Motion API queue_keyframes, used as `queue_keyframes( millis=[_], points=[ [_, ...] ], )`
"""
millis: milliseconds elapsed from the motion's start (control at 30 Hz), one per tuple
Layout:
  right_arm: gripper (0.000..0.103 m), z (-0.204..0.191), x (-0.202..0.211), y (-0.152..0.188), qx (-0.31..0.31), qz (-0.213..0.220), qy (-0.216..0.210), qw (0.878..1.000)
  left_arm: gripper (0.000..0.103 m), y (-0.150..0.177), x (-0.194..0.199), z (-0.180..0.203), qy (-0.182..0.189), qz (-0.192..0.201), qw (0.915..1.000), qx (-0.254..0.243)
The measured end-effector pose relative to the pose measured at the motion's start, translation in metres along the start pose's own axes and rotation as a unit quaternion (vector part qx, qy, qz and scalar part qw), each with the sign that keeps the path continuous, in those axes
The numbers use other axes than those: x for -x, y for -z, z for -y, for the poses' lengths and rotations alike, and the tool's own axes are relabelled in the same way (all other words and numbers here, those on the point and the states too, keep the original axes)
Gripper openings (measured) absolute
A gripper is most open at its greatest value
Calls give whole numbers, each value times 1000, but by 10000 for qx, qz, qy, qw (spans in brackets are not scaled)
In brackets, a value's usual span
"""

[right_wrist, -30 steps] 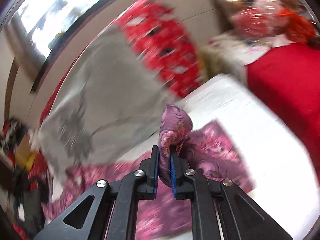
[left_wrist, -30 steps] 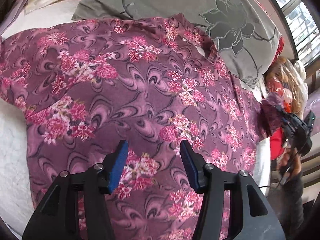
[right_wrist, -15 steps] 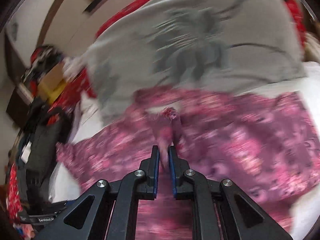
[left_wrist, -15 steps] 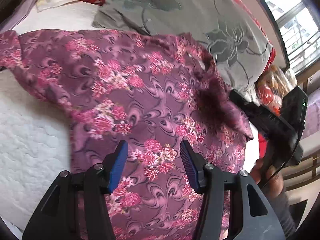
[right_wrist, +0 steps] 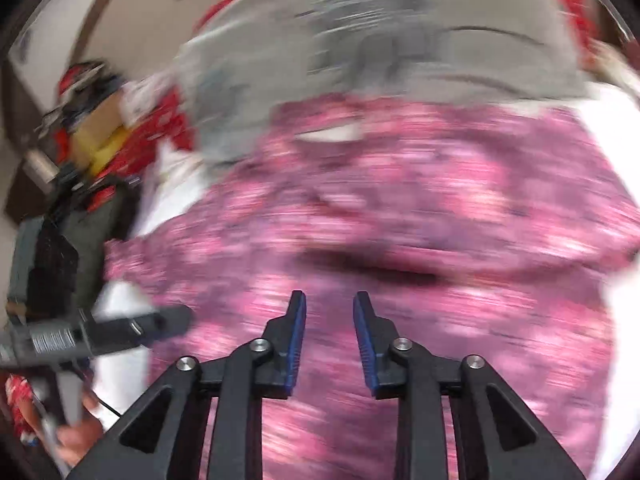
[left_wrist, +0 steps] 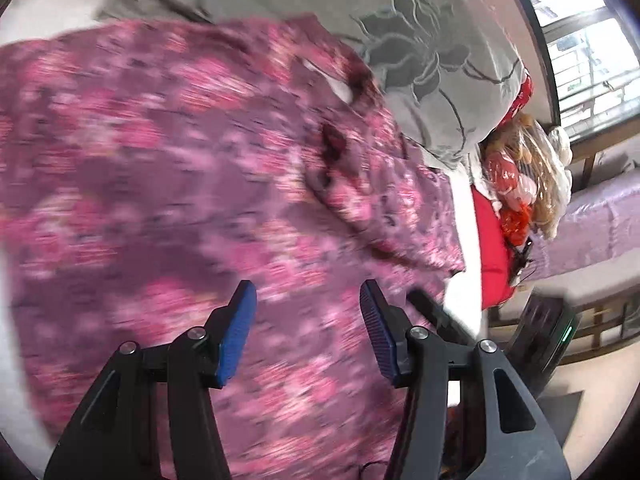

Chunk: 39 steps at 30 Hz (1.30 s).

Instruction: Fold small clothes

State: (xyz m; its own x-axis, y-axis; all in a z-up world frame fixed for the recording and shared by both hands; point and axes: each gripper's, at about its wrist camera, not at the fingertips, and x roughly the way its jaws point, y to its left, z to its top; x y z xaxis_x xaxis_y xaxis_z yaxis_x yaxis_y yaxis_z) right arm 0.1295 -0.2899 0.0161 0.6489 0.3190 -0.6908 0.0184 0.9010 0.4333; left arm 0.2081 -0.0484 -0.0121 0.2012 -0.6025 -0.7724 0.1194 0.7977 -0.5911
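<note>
A purple shirt with a pink flower print [left_wrist: 180, 168] lies spread on a white bed, its right sleeve folded in over the body [left_wrist: 380, 200]. Both views are motion-blurred. My left gripper [left_wrist: 307, 300] is open and empty above the shirt's lower part. My right gripper [right_wrist: 329, 300] is open and empty above the shirt [right_wrist: 420, 208], with a dark fold line just ahead of its fingertips. The left gripper's body also shows at the left of the right wrist view [right_wrist: 100, 328].
A grey flowered pillow [left_wrist: 420, 40] lies behind the shirt. Red cloth [left_wrist: 490, 248] and plastic-wrapped soft toys [left_wrist: 524, 172] sit at the bed's right edge, below a window. A cluttered pile of bags and boxes [right_wrist: 92, 128] stands at the bed's far left.
My right gripper carried the sleeve across over the shirt body, then opened and let it go. The sleeve now lies folded in. My left gripper stayed open and shifted over the shirt.
</note>
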Motion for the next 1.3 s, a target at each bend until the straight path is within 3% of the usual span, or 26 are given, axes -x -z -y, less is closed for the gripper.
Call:
queue_keyframes(
  millis=[133, 200, 267, 367, 400, 433, 467, 733, 800, 933, 1067, 1167, 1300],
  points=[
    [34, 68, 13, 23, -646, -58, -9, 9979, 52, -14, -38, 26, 170, -126, 9992, 350],
    [35, 95, 15, 34, -1062, 80, -480, 9931, 52, -21, -54, 34, 116, -184, 9983, 535],
    [35, 105, 17, 41, -1332, 259, -833, 9872, 52, -28, -69, 38, 79, -216, 9967, 775],
    [35, 108, 18, 45, -1347, 370, -943, 9857, 50, -38, -74, 39, 79, 22, 9942, 1072],
    [35, 109, 19, 46, -1330, 378, -958, 9857, 36, -42, -70, 40, 77, 173, 9933, 1137],
    [35, 110, 19, 45, -1324, 370, -986, 9856, 9, -45, -68, 41, 89, 225, 9933, 1130],
    [35, 112, 19, 45, -1347, 347, -1033, 9849, 3, -47, -62, 42, 138, 273, 9937, 1081],
    [37, 118, 21, 44, -1639, 117, -1216, 9789, 4, -40, 13, 21, 50, 1074, 9898, 936],
    [43, 119, 25, 43, -1684, 148, -1196, 9783, 4, -37, 28, 7, -42, 1206, 9881, 953],
    [45, 126, 40, 37, -1774, 367, -1136, 9769, 4, -27, 51, -25, -274, 1389, 9842, 1064],
    [48, 141, 56, 25, -2043, 733, -1005, 9710, 4, -15, 53, -58, -510, 1323, 9825, 1212],
    [49, 149, 51, 9, -2260, 878, -703, 9676, 4, -9, 38, -76, -379, 988, 9839, 1438],
    [49, 145, 21, -12, -2181, 550, -288, 9740, 4, -7, 28, -85, -428, 795, 9849, 1475]
  ],
)
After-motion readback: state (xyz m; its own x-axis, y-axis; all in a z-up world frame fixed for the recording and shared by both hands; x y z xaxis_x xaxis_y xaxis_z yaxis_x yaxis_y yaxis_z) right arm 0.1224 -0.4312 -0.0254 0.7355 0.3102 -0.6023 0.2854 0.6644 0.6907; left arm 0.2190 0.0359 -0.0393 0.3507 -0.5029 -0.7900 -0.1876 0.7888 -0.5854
